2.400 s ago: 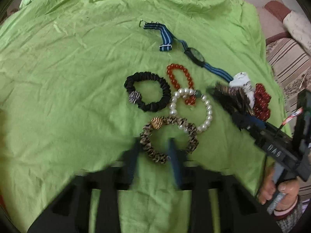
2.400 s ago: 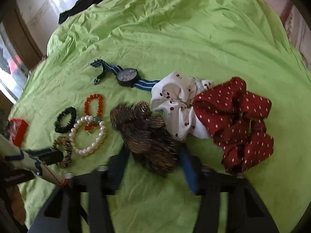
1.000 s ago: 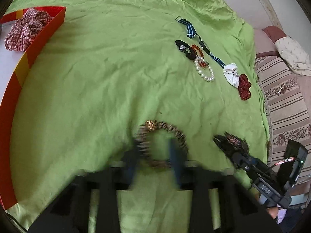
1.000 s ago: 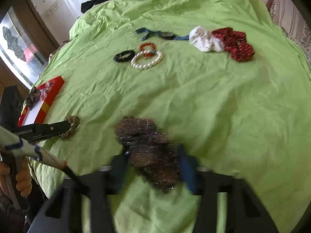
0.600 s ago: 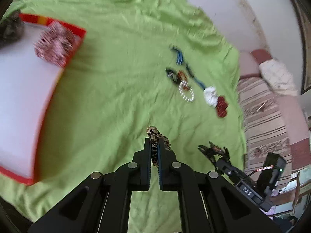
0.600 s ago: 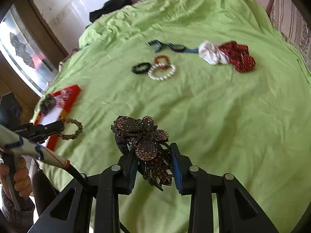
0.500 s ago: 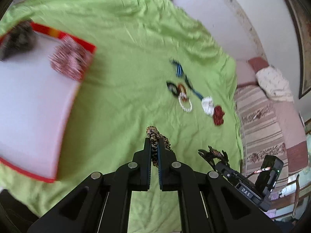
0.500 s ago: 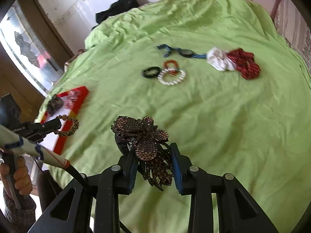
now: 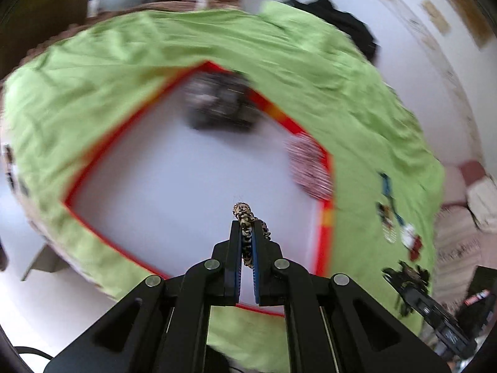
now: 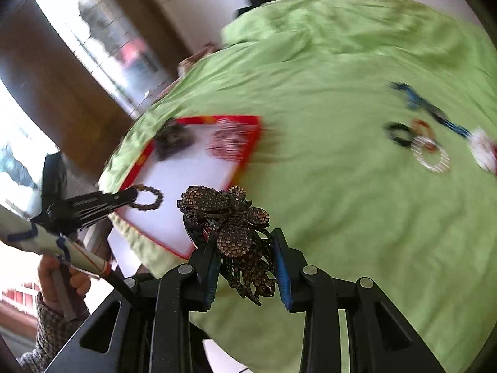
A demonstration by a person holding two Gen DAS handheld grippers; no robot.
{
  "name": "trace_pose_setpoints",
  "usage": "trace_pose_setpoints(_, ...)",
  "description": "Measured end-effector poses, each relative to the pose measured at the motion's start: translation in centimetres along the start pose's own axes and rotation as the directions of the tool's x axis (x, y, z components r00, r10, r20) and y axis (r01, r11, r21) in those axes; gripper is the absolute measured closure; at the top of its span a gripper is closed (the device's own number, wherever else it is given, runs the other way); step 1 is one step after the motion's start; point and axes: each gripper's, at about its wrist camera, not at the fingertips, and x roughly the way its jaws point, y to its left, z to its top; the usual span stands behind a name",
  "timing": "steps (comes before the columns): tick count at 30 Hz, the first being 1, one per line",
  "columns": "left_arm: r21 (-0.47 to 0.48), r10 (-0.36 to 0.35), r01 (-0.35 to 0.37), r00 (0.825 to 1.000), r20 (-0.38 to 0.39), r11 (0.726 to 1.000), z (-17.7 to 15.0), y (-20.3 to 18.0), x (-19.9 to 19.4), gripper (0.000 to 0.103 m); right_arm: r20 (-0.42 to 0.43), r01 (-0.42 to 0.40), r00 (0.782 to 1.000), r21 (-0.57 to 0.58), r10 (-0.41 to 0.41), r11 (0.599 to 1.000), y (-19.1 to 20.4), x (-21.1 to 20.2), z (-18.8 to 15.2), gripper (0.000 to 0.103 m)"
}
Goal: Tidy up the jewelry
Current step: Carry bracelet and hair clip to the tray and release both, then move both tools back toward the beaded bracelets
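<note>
Left gripper (image 9: 247, 233) clamped on leopard bracelet (image 9: 246, 228), over white tray (image 9: 161, 186); light, floppy, hold the band. Right gripper (image 10: 245, 258) closed on rhinestone hair clip (image 10: 231, 220), above green sheet (image 10: 341, 217); rigid, stones fragile, grip the body. Lettering on left gripper too blurred to read.

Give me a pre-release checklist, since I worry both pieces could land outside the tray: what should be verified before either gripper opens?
1. Left gripper shut on the leopard bracelet: ok.
2. Bracelet over the red-rimmed tray: ok; both views show white floor behind it.
3. Right gripper shut on the rhinestone hair clip: ok.
4. Hair clip over the tray: not ok; it hangs by the near corner, mostly over the green sheet.
5. Free floor away from the dark scrunchie and plaid scrunchie: ok.
6. Height above the tray: cannot tell.
</note>
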Motion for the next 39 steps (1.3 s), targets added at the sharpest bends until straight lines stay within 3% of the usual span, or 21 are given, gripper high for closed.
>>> trace_pose_setpoints(5, -0.017, 0.144, -0.144, 0.989, -0.020, 0.989, 2.3, 4.4, 1.4, 0.098, -0.046, -0.012, 0.999, -0.092, 0.007, 0.996, 5.9, 5.5, 1.5, 0.069)
trace_pose_setpoints(8, -0.021, 0.168, -0.169, 0.985, -0.032, 0.985, 2.6, 5.5, 2.2, 0.098, -0.066, 0.026, 0.997, -0.146, -0.036, 0.989, 8.4, 8.7, 1.5, 0.069)
trace_pose_setpoints(15, -0.028, 0.138, -0.138, 0.990, 0.001, 0.990, 1.9, 6.6, 0.8, 0.098, -0.117, 0.047, 0.991, -0.170, -0.068, 0.984, 9.1, 12.6, 0.4, 0.069)
trace_pose_setpoints(18, -0.037, 0.128, -0.127, 0.992, 0.018, 0.991, 1.6, 6.4, 0.1, 0.091, -0.127, 0.041, 0.990, -0.173, -0.064, 0.984, 9.4, 13.3, 0.0, 0.069)
trace_pose_setpoints(21, -0.060, 0.104, -0.101, 0.994, 0.038, 0.993, 1.2, 6.3, -0.9, 0.072, -0.116, 0.042, 0.991, -0.183, -0.064, 0.982, 9.8, 13.3, -0.5, 0.067)
trace_pose_setpoints(25, -0.075, 0.093, -0.088, 0.993, 0.070, 0.993, 0.5, 6.1, -2.8, 0.051, -0.118, 0.033, 0.991, -0.207, -0.059, 0.978, 10.4, 13.0, -0.8, 0.055)
trace_pose_setpoints(28, -0.109, 0.083, -0.073, 0.993, 0.089, 0.991, 0.3, 6.3, -4.0, 0.050, -0.084, 0.030, 0.995, -0.225, -0.050, 0.974, 10.8, 11.7, -1.1, 0.042)
trace_pose_setpoints(33, -0.130, 0.093, -0.076, 0.987, 0.132, 0.989, -0.4, 5.8, -6.0, 0.047, -0.036, 0.024, 0.999, -0.242, -0.034, 0.970, 10.9, 9.2, -1.4, 0.041)
trace_pose_setpoints(39, -0.076, 0.131, -0.122, 0.982, 0.135, 0.990, -1.8, 3.5, -6.6, 0.042, -0.010, 0.028, 0.999, -0.208, -0.030, 0.978, 8.9, 6.5, -2.5, 0.040)
